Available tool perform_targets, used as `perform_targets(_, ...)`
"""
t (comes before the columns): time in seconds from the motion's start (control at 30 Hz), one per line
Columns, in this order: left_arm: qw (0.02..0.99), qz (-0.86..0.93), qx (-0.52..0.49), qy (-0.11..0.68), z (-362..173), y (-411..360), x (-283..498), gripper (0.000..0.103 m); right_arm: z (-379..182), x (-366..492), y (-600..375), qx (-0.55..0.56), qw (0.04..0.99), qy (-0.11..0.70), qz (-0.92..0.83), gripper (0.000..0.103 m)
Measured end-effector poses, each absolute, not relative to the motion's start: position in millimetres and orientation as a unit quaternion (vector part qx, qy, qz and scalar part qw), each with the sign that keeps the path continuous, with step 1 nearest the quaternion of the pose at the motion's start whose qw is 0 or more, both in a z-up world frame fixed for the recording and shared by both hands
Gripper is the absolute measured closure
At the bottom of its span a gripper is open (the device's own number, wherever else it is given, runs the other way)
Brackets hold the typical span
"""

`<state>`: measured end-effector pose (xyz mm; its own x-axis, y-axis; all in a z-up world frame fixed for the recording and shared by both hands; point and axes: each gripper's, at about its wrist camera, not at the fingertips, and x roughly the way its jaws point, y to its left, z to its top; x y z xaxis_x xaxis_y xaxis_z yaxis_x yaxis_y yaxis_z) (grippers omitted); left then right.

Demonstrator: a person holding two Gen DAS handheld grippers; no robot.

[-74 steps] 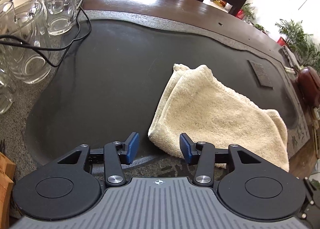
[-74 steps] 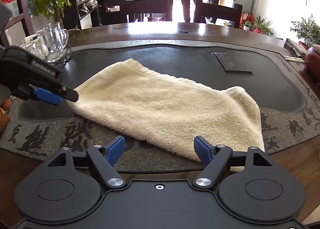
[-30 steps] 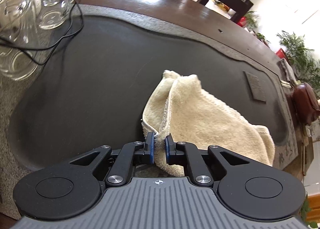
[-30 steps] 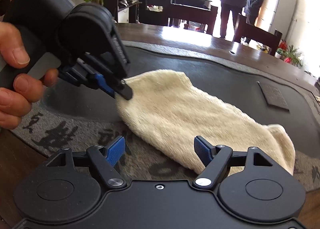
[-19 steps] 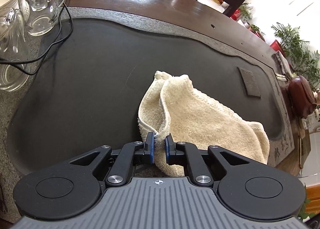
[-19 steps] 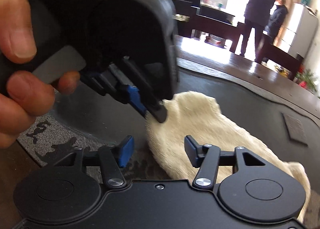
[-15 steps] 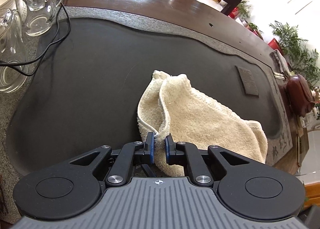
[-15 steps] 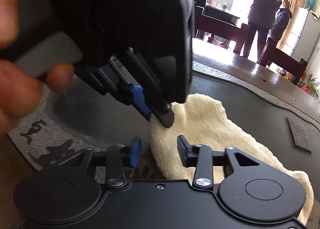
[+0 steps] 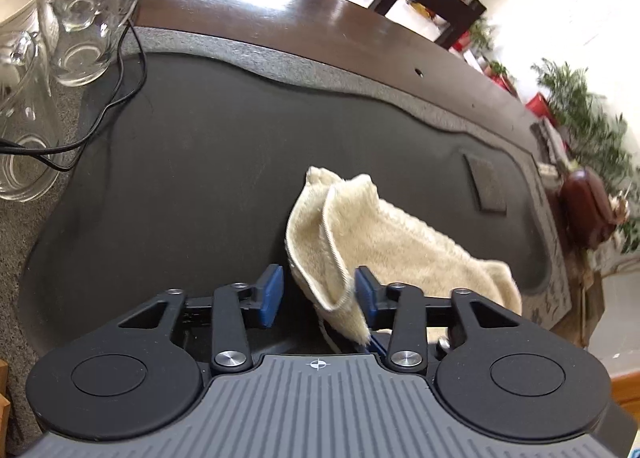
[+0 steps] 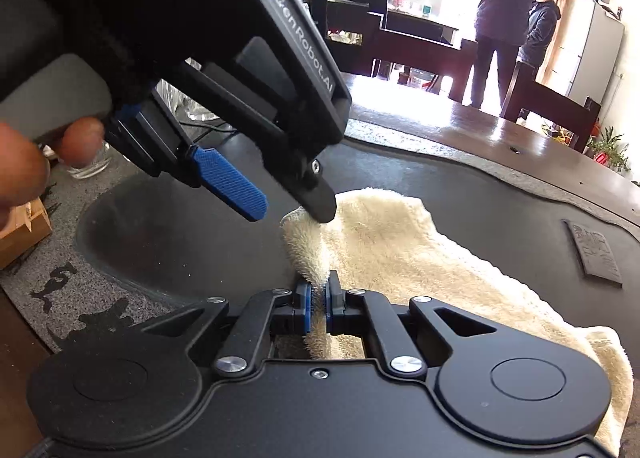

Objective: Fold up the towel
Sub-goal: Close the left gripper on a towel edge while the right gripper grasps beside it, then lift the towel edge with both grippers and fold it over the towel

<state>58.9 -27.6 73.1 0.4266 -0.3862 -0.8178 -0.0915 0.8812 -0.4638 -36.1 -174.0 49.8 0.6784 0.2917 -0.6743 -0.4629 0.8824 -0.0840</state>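
Observation:
A cream towel (image 9: 400, 242) lies bunched on the dark stone tray (image 9: 200, 177), with one corner raised. My left gripper (image 9: 318, 296) is at that raised corner and its jaws are opening. The corner hangs between the pads and leans on the right pad (image 9: 366, 294), no longer squeezed. In the right wrist view my right gripper (image 10: 318, 300) is shut on the towel (image 10: 400, 258) edge just below the left gripper (image 10: 286, 205), whose blue pad and black finger stand apart over the corner. A hand (image 10: 24, 165) holds the left gripper.
Glass mugs (image 9: 80, 17) and a black cable (image 9: 120, 89) sit at the tray's far left. A small dark slab (image 9: 486, 185) and a brown pot (image 9: 588, 213) are at the right. A cardboard box (image 10: 20, 230) is at the near left. Two people (image 10: 508, 17) stand far behind.
The left gripper's jaws have parted from the towel corner they pinched. The right gripper came in close beneath it and shut on the towel's edge.

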Motion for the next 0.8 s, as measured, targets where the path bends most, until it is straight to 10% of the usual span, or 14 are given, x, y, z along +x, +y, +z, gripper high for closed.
perform_targets(0.8,0.776,-0.088,-0.296,0.551,31.6,-41.1,115.7,0.052,53.8,-37.3,-183.5,-0.121,0.91,0.336,0.211,0.096)
